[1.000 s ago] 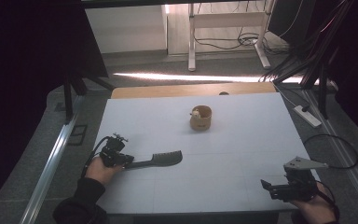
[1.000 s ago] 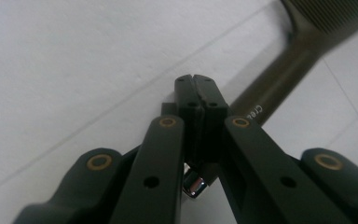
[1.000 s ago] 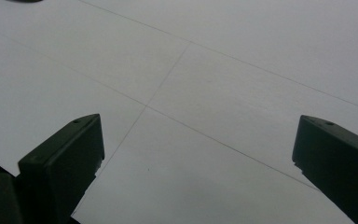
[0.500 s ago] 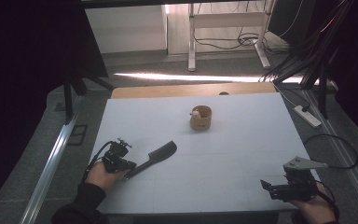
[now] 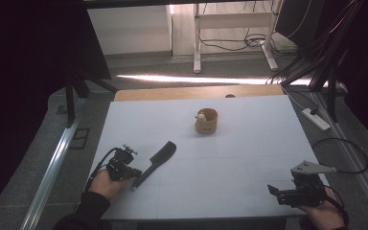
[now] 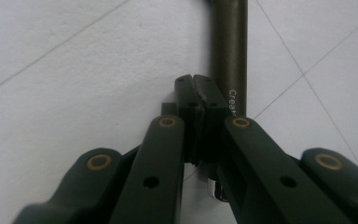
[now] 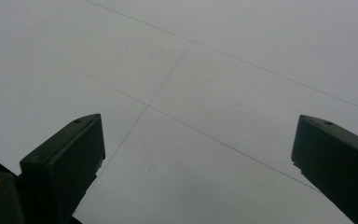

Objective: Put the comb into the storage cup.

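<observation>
My left gripper fingers are clenched beside the comb near the counter's left edge; my right gripper fingers are spread wide.

Your left gripper – jaws pressed together – sits beside a dark olive handle on the white gridded table.
</observation>
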A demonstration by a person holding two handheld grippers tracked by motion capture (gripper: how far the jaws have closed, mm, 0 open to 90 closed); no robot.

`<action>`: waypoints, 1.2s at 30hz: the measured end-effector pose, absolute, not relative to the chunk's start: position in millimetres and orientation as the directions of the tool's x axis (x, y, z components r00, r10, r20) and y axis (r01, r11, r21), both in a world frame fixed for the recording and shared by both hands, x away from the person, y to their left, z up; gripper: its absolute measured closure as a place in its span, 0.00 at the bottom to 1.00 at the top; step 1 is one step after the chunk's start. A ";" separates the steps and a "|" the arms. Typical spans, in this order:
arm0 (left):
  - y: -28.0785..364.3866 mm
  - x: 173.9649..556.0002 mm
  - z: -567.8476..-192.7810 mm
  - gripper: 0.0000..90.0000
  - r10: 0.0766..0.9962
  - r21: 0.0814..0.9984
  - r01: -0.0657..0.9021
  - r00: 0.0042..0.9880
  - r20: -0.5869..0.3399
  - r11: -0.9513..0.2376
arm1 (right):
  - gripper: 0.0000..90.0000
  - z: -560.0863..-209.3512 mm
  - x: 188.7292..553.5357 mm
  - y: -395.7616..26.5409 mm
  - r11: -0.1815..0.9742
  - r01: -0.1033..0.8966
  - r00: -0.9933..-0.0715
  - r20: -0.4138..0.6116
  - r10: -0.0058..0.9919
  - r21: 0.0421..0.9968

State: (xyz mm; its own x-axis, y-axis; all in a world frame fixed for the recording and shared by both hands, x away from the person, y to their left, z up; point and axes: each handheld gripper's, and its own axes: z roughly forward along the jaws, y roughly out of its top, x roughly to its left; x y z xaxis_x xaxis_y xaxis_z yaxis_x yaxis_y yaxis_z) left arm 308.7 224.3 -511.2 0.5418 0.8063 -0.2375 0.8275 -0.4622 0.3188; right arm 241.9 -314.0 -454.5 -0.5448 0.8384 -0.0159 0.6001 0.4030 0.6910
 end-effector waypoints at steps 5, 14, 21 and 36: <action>228.5 306.4 -505.2 0.88 0.822 0.359 0.835 0.515 -0.244 -0.417 | 0.03 -454.6 241.9 -314.1 0.404 0.599 -0.546 -0.016 0.837 0.691; 229.8 298.8 -495.8 0.58 0.833 0.426 0.826 0.498 -0.242 -0.370 | 0.04 -454.6 241.8 -313.7 0.408 0.599 -0.548 -0.018 0.836 0.689; 224.8 291.8 -491.2 0.36 0.837 0.474 0.797 0.510 -0.198 -0.374 | 0.04 -454.7 241.9 -313.4 0.410 0.599 -0.550 -0.019 0.835 0.688; 221.5 287.7 -492.4 0.02 0.813 0.484 0.788 0.535 -0.230 -0.381 | 0.04 -454.9 241.9 -312.9 0.414 0.598 -0.551 -0.023 0.834 0.686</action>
State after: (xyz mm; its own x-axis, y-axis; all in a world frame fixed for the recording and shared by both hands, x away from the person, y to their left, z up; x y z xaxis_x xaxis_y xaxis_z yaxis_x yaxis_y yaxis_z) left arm 287.7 221.5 -492.4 0.5350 0.8130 -0.2299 0.7875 -0.3813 0.4841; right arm 241.9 -312.9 -454.9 -0.5514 0.8339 -0.0228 0.5979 0.4142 0.6862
